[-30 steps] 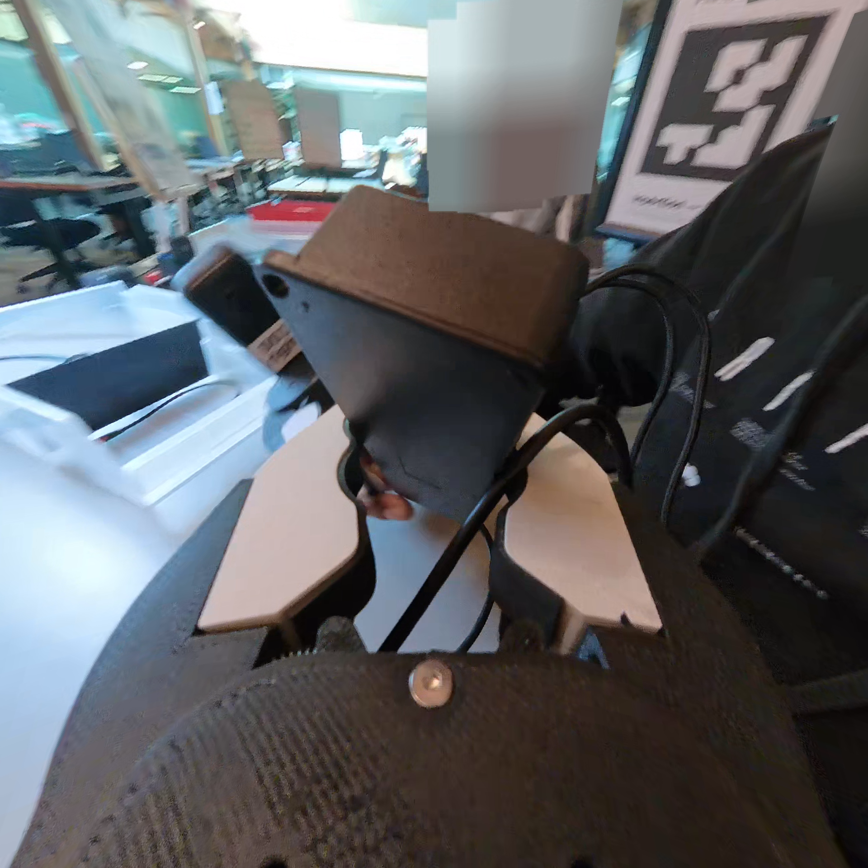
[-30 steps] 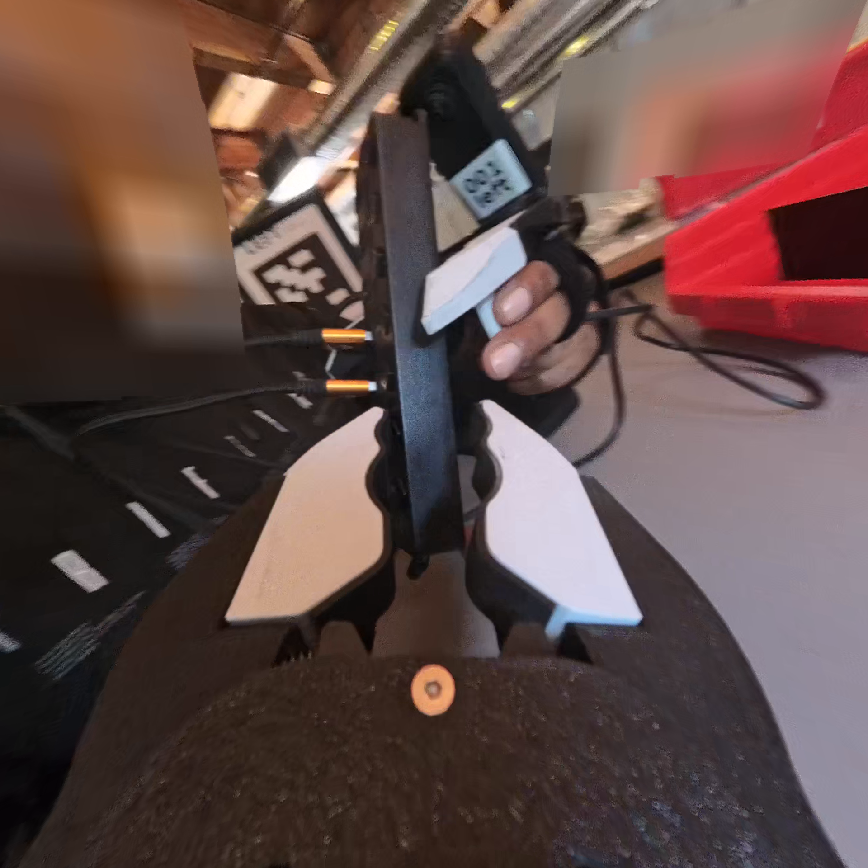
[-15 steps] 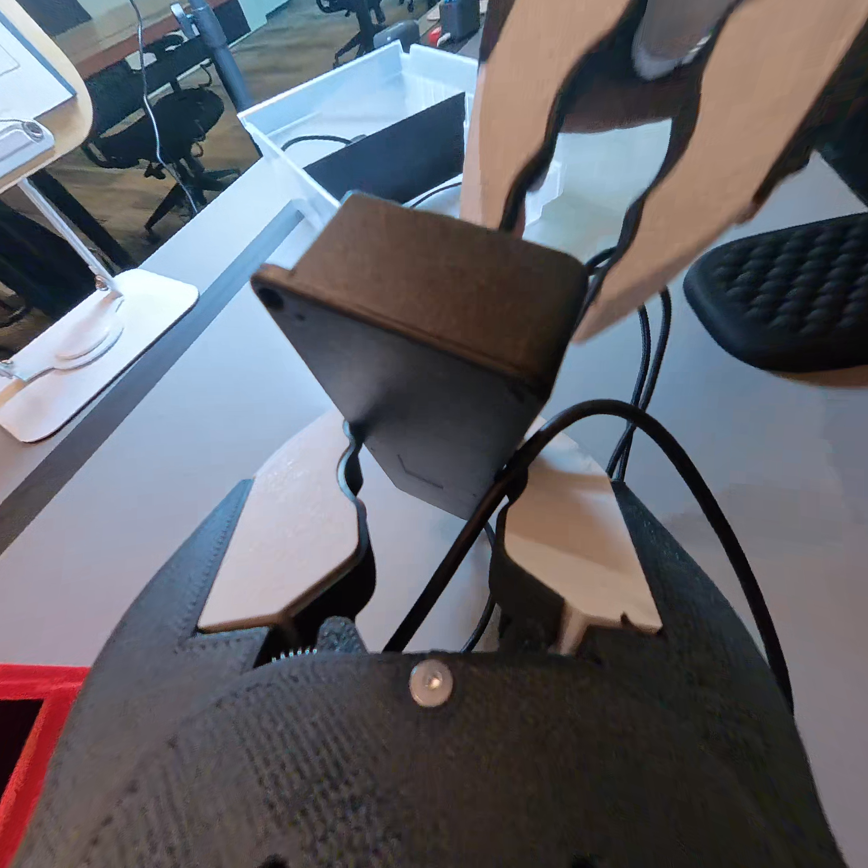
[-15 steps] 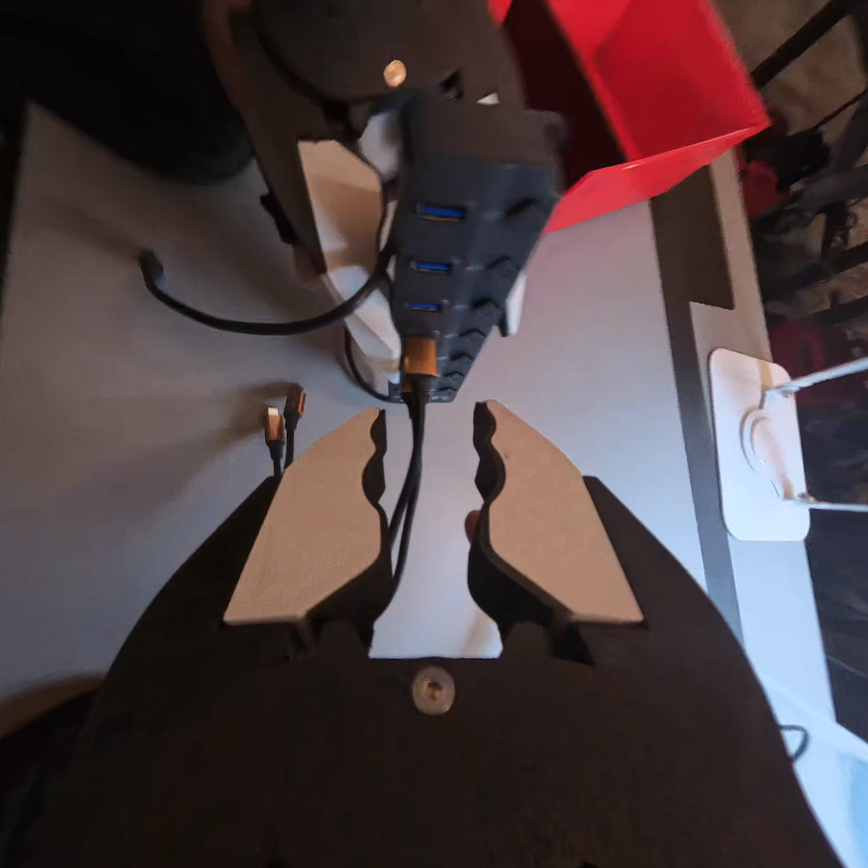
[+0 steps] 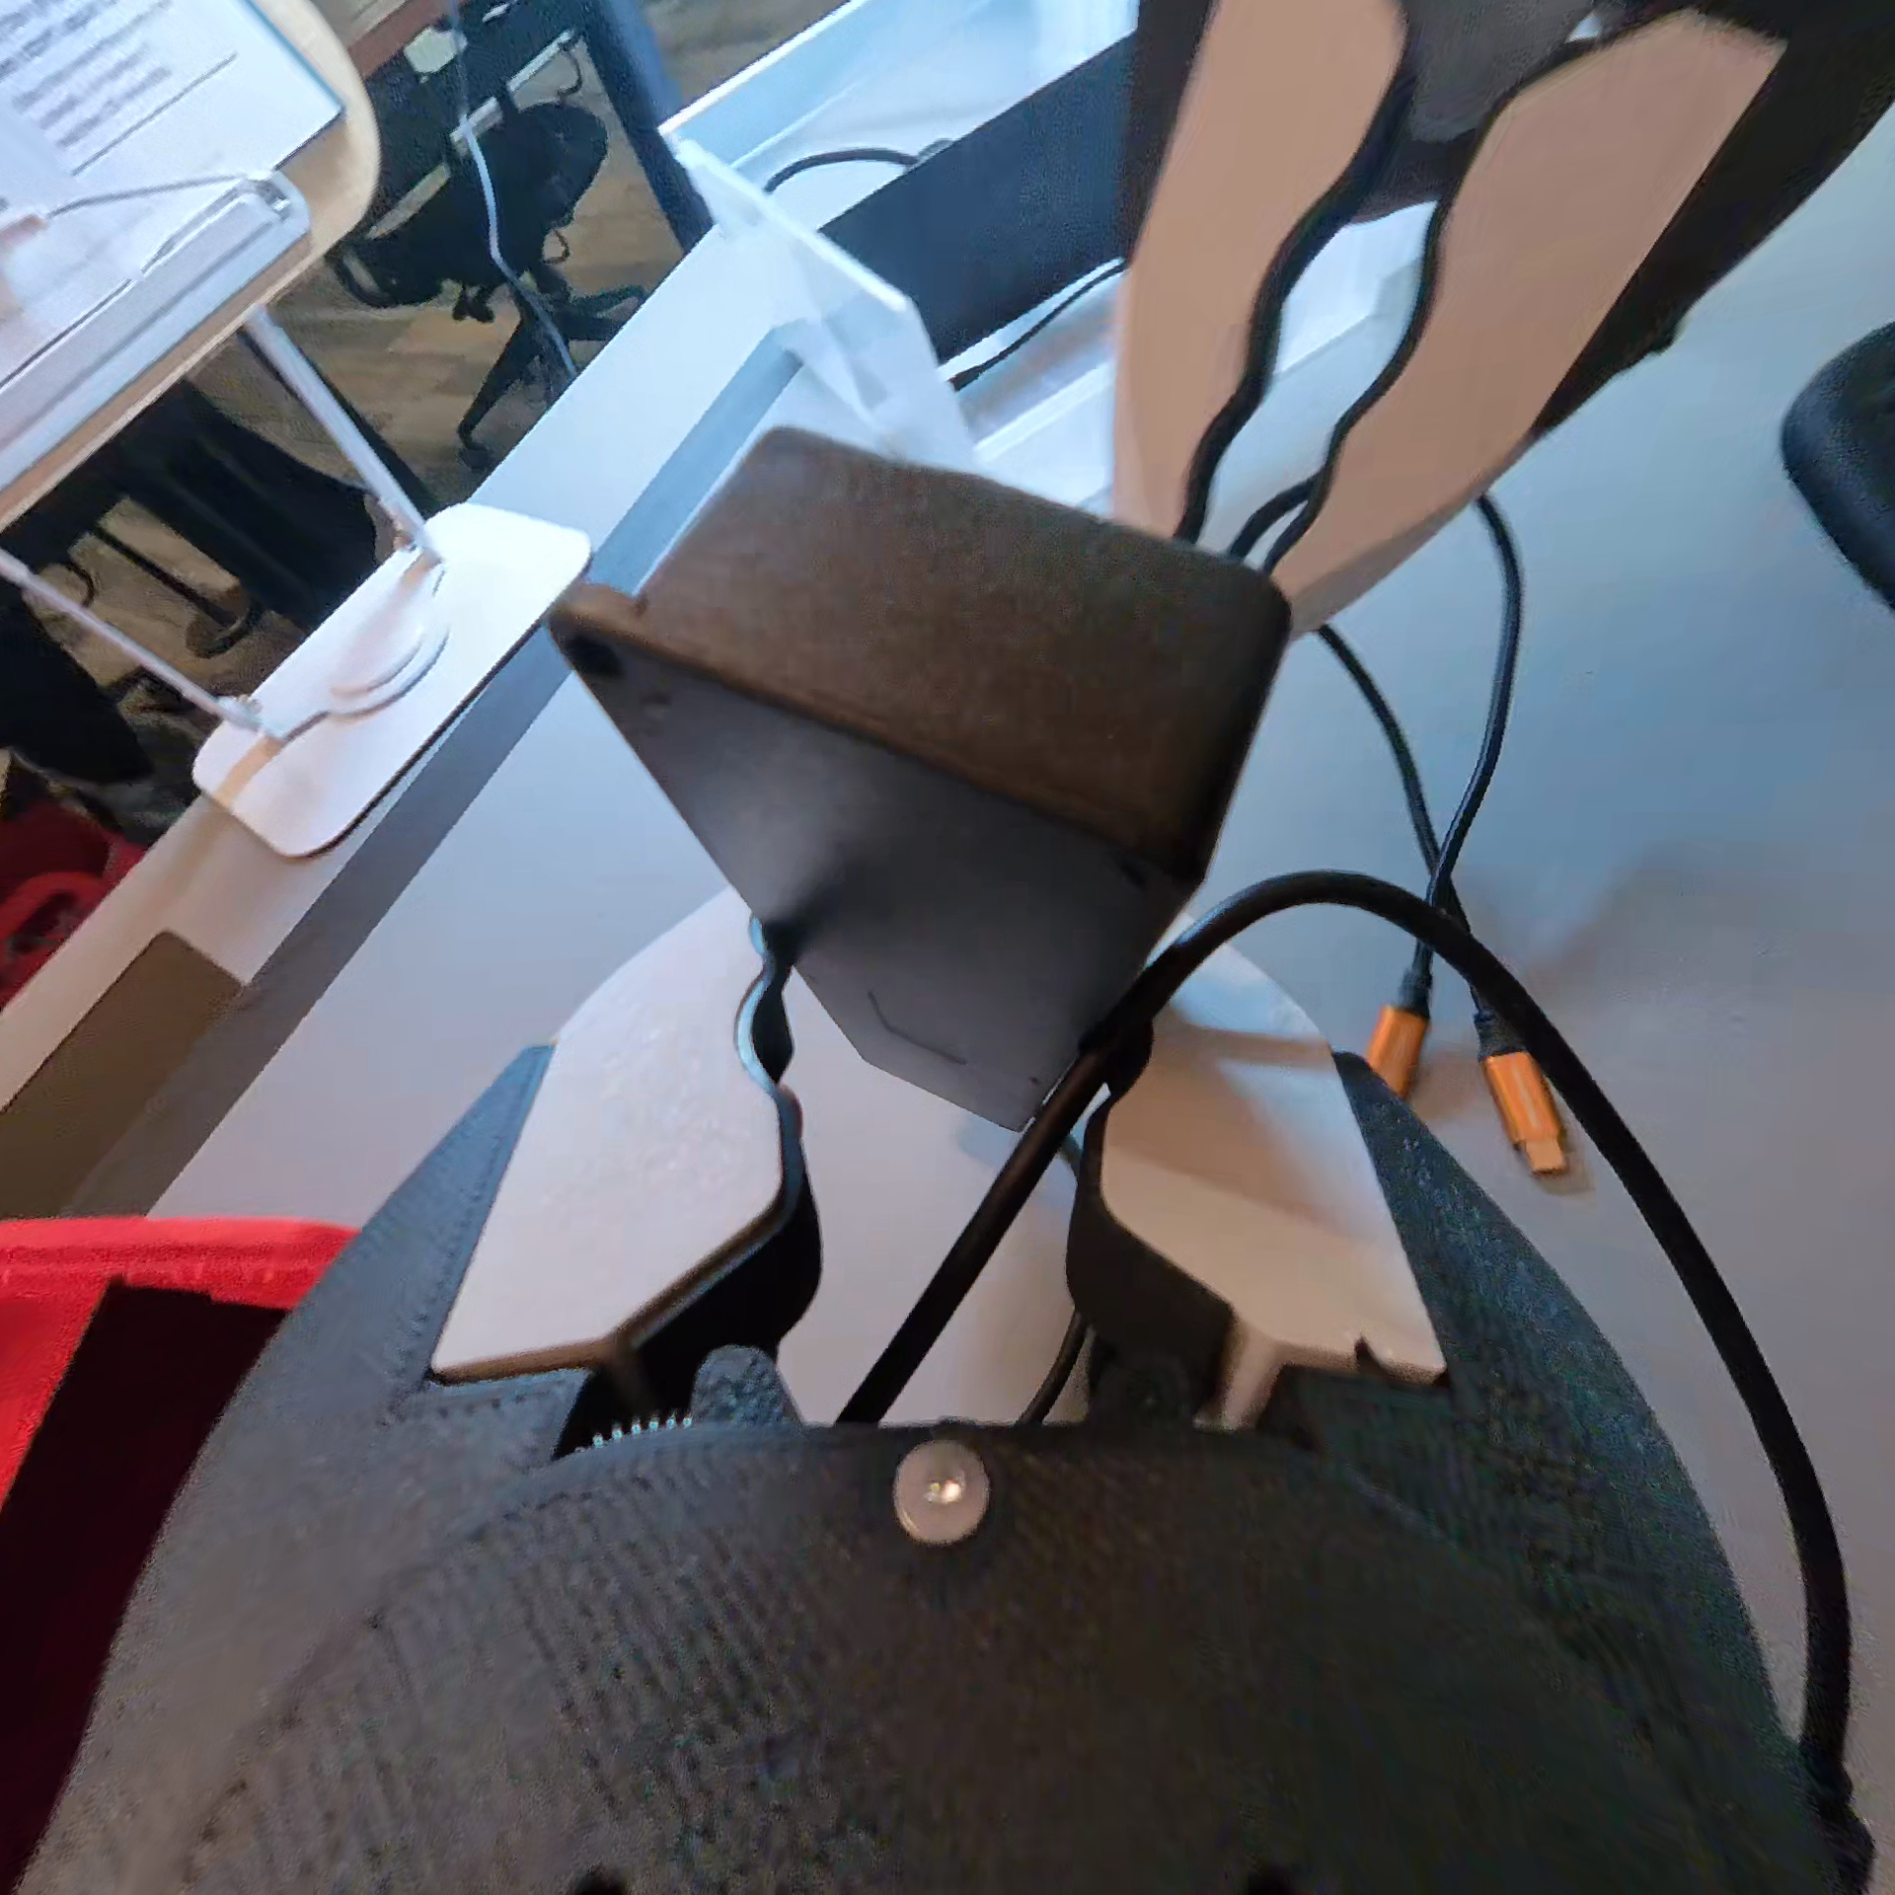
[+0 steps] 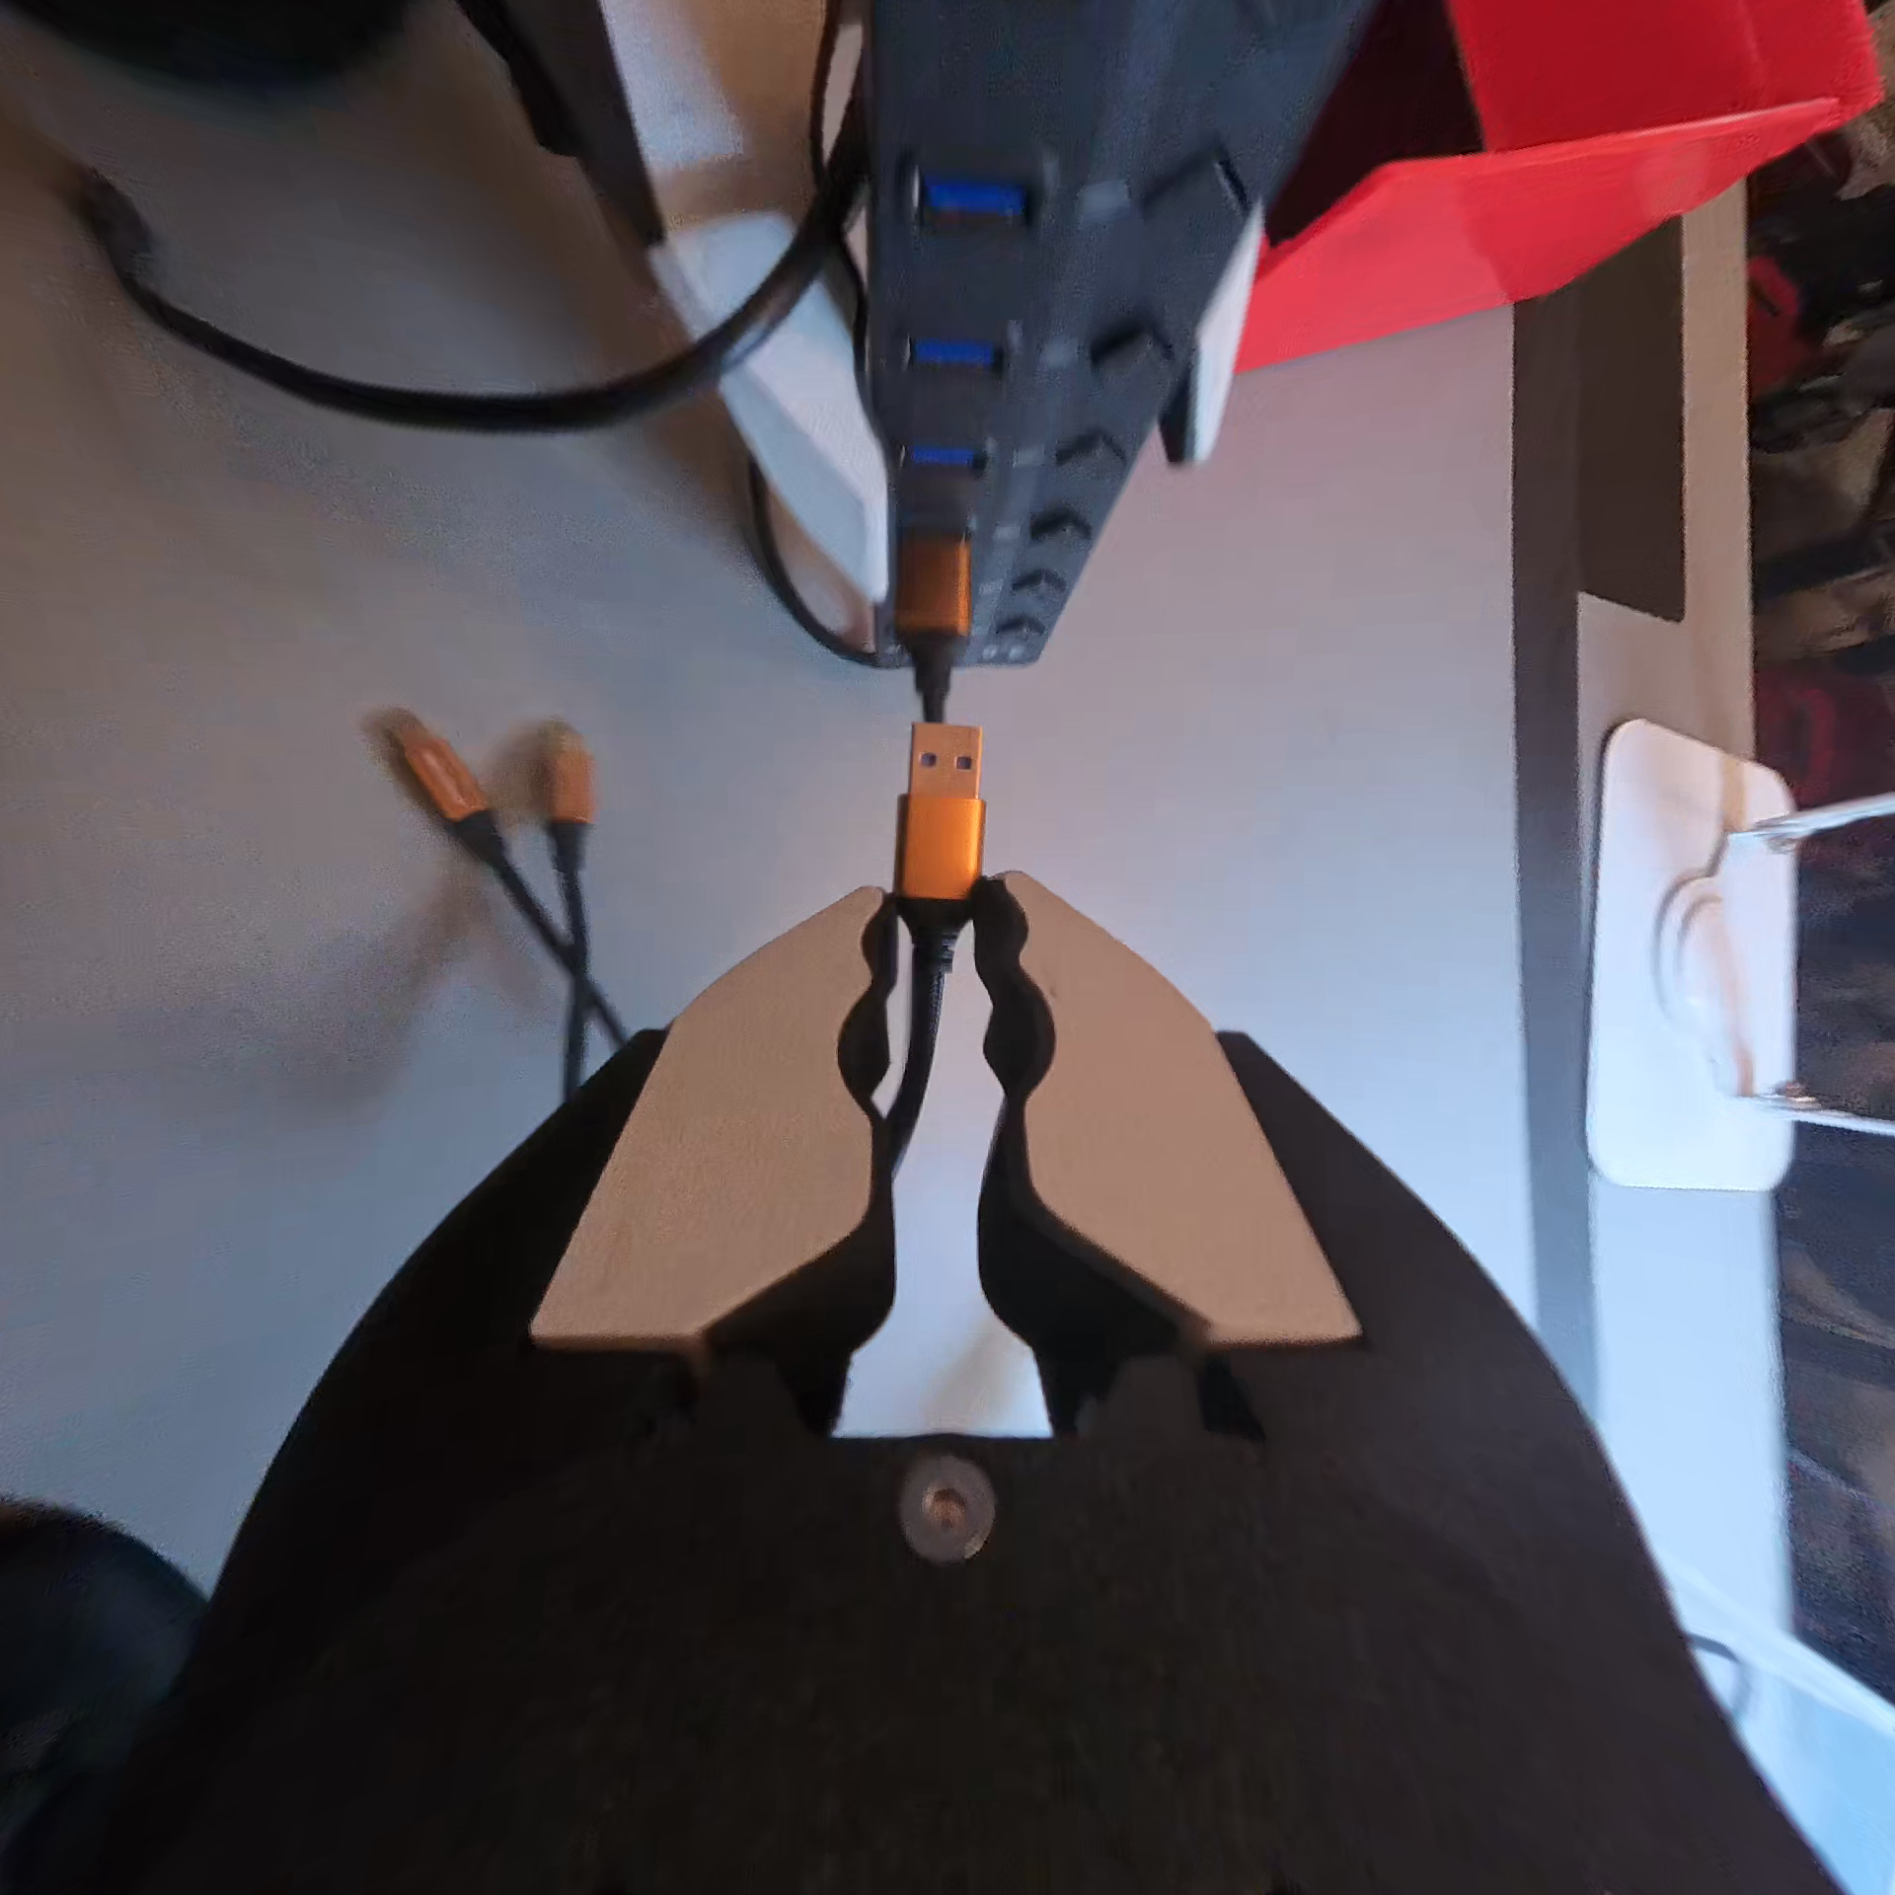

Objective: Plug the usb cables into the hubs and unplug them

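Two grippers are at work over a grey table (image 6: 1282, 820). The right gripper (image 6: 938, 890) is closed almost all the way. Its tips pinch an orange plug (image 6: 940, 820) at its back end, and the plug's silver end sticks out toward 12 o'clock. The plug's black cable (image 6: 918, 1036) runs back between the fingers (image 6: 738, 1118).

Just past the plug, at 12 o'clock, is the black hub (image 6: 1036, 338). The plug is near it but not touching. The hub has three empty blue ports (image 6: 954, 354) in a row. A second plug (image 6: 931, 590), also orange, sits in the port nearest the gripper.

The left gripper (image 5: 943, 1036) is closed on the hub (image 5: 923, 779) and holds it up above the table, tilted. A thick black cord (image 5: 1518, 1036) loops out from the hub to 3 o'clock. In this view the right gripper (image 5: 1297, 431) comes in from 12 o'clock, close behind the hub.

Two loose ends (image 5: 1477, 1077) of the thin cables, orange too, lie on the table at 3 o'clock. In the right view they are at 9 o'clock (image 6: 502, 779) and look blurry.

A red box (image 6: 1600, 154) sits at 1 o'clock in the right view. A white stand (image 5: 400, 677) is at 10 o'clock in the left view.
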Demonstrator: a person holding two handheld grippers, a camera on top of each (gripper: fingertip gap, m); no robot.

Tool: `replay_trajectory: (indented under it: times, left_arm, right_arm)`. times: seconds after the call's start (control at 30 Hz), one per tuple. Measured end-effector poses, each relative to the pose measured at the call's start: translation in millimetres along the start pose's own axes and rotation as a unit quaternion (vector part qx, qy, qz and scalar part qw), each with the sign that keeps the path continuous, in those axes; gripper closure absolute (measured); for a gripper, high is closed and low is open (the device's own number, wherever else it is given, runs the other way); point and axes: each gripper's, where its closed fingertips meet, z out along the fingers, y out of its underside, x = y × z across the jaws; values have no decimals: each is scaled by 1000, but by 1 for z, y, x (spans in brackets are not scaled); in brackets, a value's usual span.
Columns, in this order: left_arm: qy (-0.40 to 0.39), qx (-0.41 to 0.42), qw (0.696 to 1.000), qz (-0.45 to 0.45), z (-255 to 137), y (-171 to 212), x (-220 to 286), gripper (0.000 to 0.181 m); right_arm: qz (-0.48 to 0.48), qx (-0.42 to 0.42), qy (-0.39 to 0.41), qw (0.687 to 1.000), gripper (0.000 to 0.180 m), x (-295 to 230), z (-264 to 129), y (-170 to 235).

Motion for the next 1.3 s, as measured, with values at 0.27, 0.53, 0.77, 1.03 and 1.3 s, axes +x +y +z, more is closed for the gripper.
replay_trajectory:
  times: [0.27, 0.53, 0.77, 1.03, 1.3]
  left_arm:
    - [-5, 3, 999, -43, -2, 11, -21, 122]
    - [-10, 11, 999, -46, 1, 10, -21, 122]
    - [-13, 17, 999, -43, 1, 10, -21, 122]
    - [-13, 25, 999, -45, 1, 9, -21, 122]
    - [-9, 52, 999, -10, 2, 0, -9, 122]
  right_arm:
    - [76, 132, 197, 969, 165, 87, -120, 3]
    - [109, 103, 470, 870, 165, 161, -199, 80]
    - [159, -109, 463, 865, 164, 176, -147, 194]
    - [182, 48, 429, 884, 142, 172, -153, 129]
    - [53, 138, 160, 976, 143, 75, -69, -10]
